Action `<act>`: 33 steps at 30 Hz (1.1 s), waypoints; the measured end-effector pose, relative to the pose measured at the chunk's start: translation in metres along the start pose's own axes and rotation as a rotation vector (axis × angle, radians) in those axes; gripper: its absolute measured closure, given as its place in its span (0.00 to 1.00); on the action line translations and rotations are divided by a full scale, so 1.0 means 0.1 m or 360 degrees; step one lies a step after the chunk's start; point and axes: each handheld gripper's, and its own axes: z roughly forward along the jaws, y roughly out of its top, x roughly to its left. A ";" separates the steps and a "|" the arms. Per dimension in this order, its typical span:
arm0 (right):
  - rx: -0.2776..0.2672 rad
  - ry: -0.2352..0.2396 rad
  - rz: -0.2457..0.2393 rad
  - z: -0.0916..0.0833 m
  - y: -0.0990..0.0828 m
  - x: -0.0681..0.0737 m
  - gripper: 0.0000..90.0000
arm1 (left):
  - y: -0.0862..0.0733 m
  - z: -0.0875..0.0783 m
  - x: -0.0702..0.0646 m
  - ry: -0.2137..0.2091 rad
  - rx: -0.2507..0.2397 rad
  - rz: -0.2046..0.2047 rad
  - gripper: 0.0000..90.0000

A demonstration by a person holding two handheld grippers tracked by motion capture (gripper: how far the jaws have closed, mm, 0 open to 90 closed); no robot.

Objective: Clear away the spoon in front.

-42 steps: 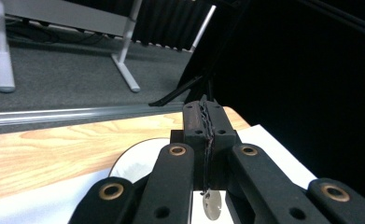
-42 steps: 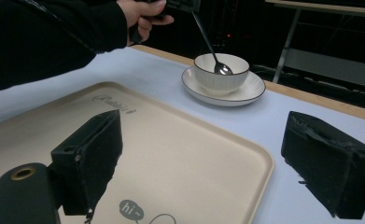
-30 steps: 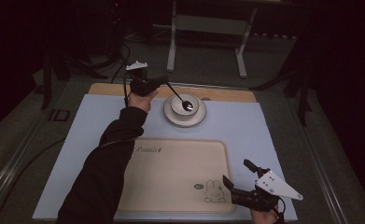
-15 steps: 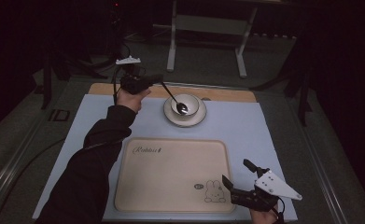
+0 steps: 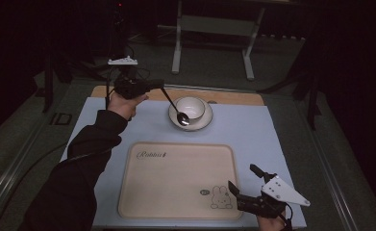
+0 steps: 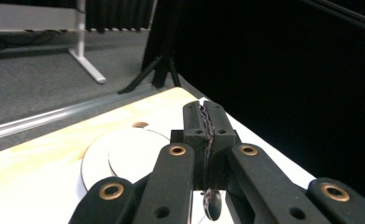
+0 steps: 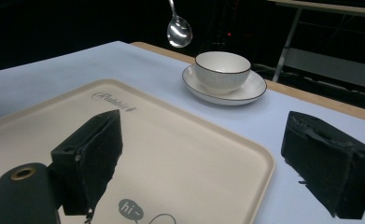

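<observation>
My left gripper (image 5: 157,86) is held up at the back left of the table, shut on the handle of a metal spoon (image 5: 182,119). In the left gripper view its jaws (image 6: 203,116) pinch the handle and the spoon's bowl (image 6: 212,205) hangs below them. The spoon (image 7: 179,31) hangs in the air, up and to the left of a white cup (image 7: 222,65) on its saucer (image 7: 245,91). My right gripper (image 5: 243,178) stands open and holds nothing, low over the front right corner of a beige tray (image 5: 176,178). Its fingers (image 7: 94,154) stand wide apart.
A light blue mat (image 5: 282,139) covers the table, with a wooden strip (image 5: 233,97) along the back edge. The cup (image 5: 190,106) and saucer (image 5: 202,121) sit at the back centre. A metal stand (image 5: 212,29) is on the floor beyond the table.
My left gripper has risen and drawn back to the left, lifting the spoon's bowl out of the cup. The right gripper has kept still.
</observation>
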 end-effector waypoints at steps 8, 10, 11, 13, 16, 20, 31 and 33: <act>0.0001 -0.0011 -0.0003 0.01 0.00 0.01 0.14 | -0.02 -0.16 -0.08 -0.0074 0.0046 0.0050 1.00; 0.0001 -0.0014 -0.0009 0.01 0.00 0.01 0.14 | -0.02 -0.19 -0.10 -0.0085 0.0066 0.0068 1.00; -0.0001 -0.0012 -0.0008 0.01 0.00 0.01 0.14 | -0.02 -0.21 -0.11 -0.0100 0.0077 0.0067 1.00; 0.0001 -0.0012 -0.0009 0.01 0.00 0.01 0.14 | -0.03 -0.23 -0.12 -0.0115 0.0090 0.0082 1.00; 0.0001 -0.0012 -0.0008 0.02 0.00 0.01 0.14 | -0.06 -0.28 -0.15 -0.0150 0.0114 0.0097 1.00; 0.0006 -0.0005 -0.0012 0.03 0.00 0.02 0.14 | -0.10 -0.33 -0.18 -0.0176 0.0163 0.0120 1.00; 0.0011 -0.0001 -0.0009 0.04 0.00 0.03 0.14 | -0.19 -0.51 -0.26 -0.0283 0.0241 0.0198 1.00; 0.0010 0.0000 -0.0010 0.04 0.00 0.03 0.14 | -0.22 -0.55 -0.27 -0.0296 0.0259 0.0207 1.00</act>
